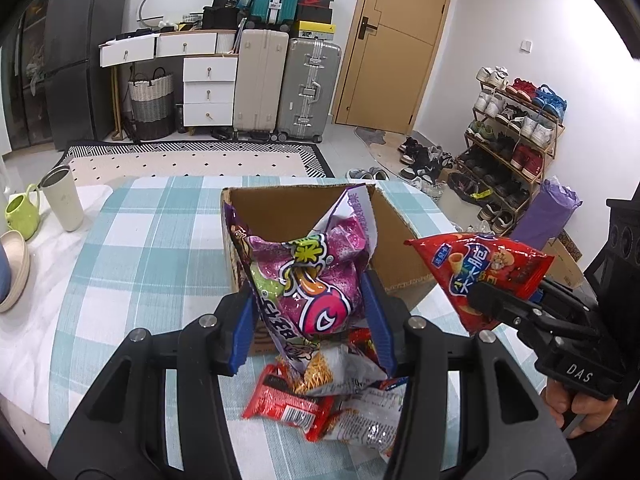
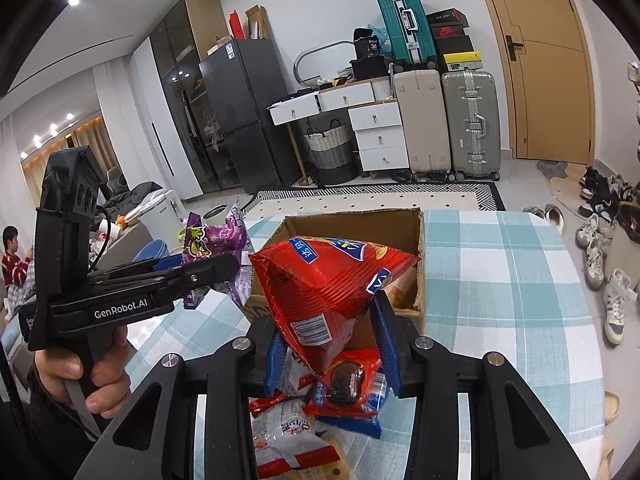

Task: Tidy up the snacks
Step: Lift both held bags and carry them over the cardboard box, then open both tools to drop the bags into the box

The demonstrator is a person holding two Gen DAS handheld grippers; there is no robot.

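- My left gripper (image 1: 312, 300) is clamped on the purple bag (image 1: 308, 276), the cardboard box (image 1: 296, 204) at twelve o'clock.
- My right gripper (image 2: 332, 336) pinches the red bag (image 2: 324, 280), box ahead at twelve.

"DAS" on right gripper (image 1: 500, 312); "GenRobot.AI" on left gripper (image 2: 216, 268).

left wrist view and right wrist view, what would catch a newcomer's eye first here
Two bright snack bags held in the air: a purple snack bag clamped in the left gripper and a red snack bag clamped in the right gripper, both near the open cardboard box on the checked tablecloth. Below them lies a heap of loose snack packets.
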